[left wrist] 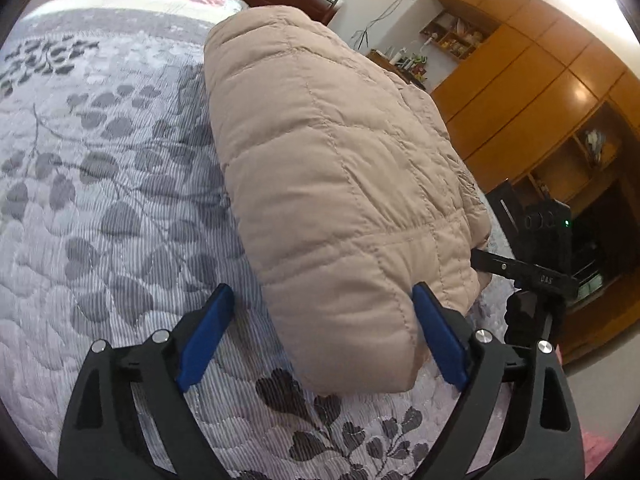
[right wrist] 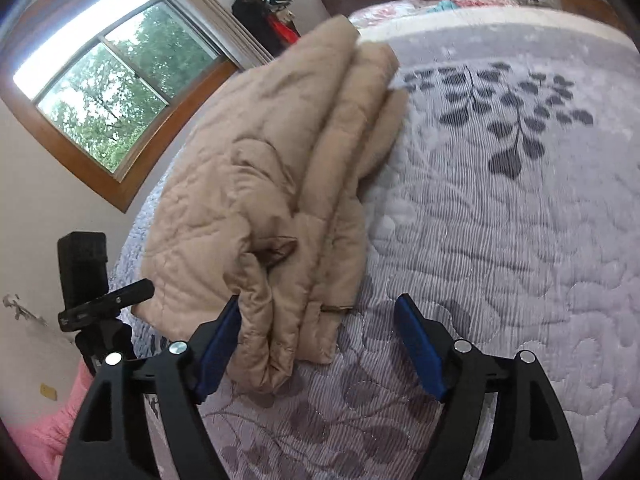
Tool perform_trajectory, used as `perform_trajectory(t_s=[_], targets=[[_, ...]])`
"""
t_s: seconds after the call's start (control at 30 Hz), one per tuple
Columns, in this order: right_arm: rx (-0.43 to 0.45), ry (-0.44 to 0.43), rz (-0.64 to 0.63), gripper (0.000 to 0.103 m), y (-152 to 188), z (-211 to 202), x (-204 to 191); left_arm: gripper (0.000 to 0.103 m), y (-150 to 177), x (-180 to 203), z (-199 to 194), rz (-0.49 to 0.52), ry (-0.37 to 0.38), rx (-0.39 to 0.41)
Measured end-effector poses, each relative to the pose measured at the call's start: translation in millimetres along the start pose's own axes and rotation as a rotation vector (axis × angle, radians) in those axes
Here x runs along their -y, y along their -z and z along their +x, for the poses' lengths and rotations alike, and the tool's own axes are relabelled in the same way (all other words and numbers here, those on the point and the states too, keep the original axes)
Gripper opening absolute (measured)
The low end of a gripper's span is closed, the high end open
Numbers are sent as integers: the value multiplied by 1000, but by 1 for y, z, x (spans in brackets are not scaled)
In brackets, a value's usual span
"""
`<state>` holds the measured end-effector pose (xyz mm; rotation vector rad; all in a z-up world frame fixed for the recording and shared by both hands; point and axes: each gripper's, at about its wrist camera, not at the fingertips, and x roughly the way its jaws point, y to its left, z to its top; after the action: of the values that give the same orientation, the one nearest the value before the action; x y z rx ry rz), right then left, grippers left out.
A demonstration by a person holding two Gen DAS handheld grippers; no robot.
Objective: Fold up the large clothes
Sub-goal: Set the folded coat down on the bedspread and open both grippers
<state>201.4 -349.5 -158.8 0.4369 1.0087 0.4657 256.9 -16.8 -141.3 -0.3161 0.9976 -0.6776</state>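
Left wrist view: folded beige padded coat (left wrist: 340, 184) lies on the quilted bed (left wrist: 100, 200); left claw (left wrist: 322, 304) spread, right claw (right wrist: 320, 316) spread, both empty.

Your left gripper (left wrist: 324, 308) is spread wide, blue pads (left wrist: 208, 334) well apart, pointing forward and slightly down, gripping nothing. Your right gripper (right wrist: 320, 320) is also spread wide, blue pads (right wrist: 418, 346) far apart, angled downward, nothing clamped. Your right gripper's black body is visible low in the left view.
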Motion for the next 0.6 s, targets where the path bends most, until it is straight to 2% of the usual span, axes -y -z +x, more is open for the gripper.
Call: perform_trajectory(t_s=[0.1,0.2,0.27,0.37,0.43,0.6], targets=[[21,9,-3,76,0,-10,-4,87,-1,11,-8,23,-41,13],[63,85,-55,77,3,-28,-25,88,-1,29,-23,61,-113,38],[85,161,-73,91,10,-41,-39,90,3,38,-35,93,-186,43],[122,246,-97,99,22,-54,-58,92,8,55,-48,137,-297,61],[145,289,-114,99,32,-62,-69,96,12,63,-53,154,-353,79],[153,341,-78,99,44,-60,-88,96,26,73,-68,164,-441,119]])
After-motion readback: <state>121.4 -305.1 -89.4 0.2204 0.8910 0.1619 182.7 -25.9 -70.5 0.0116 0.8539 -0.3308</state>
